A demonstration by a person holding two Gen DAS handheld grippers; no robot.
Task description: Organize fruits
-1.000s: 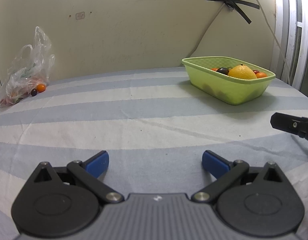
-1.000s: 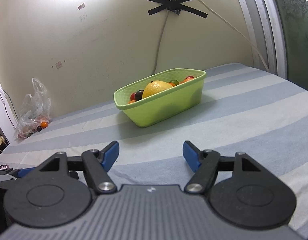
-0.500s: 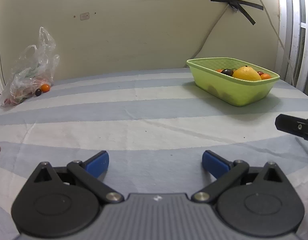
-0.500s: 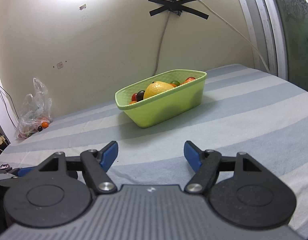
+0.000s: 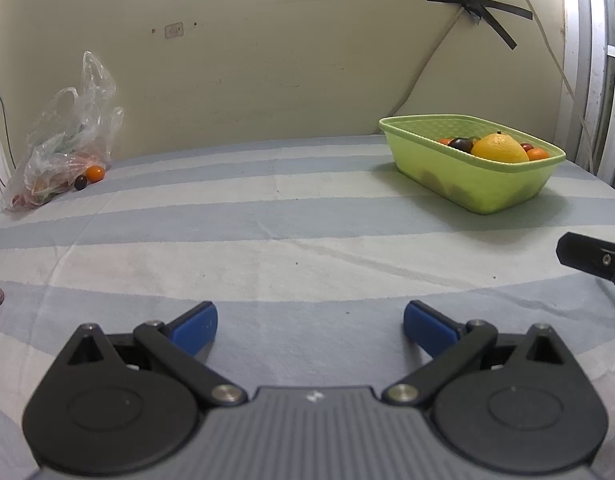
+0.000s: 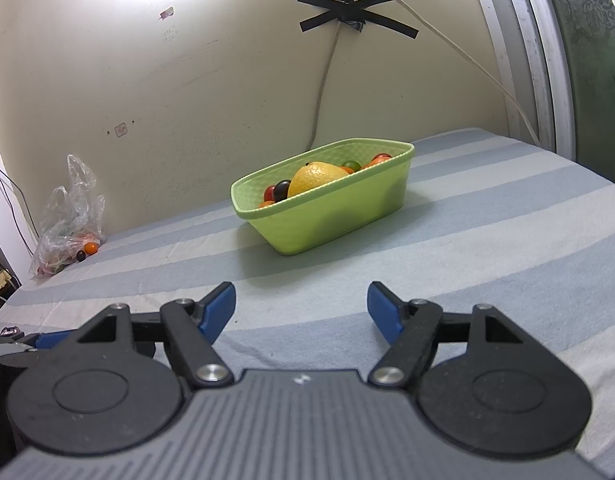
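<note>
Jaws spread wide on both the left gripper [image 5: 310,322] and right gripper [image 6: 301,308], nothing between them, hanging over the striped counter [image 5: 291,240]. Green basket [image 6: 327,220] straight ahead of the right jaws, loaded with a big orange [image 6: 316,174] and small fruits. Plastic bag [image 5: 63,148] far off left, against the wall.

Both wrist cameras sit low over the striped bed [image 5: 291,208], looking forward toward the wall. The left view has the basket [image 5: 473,184] far right; the right view sees it nearer and central. Both share the basket and the bag [image 6: 69,224].
</note>
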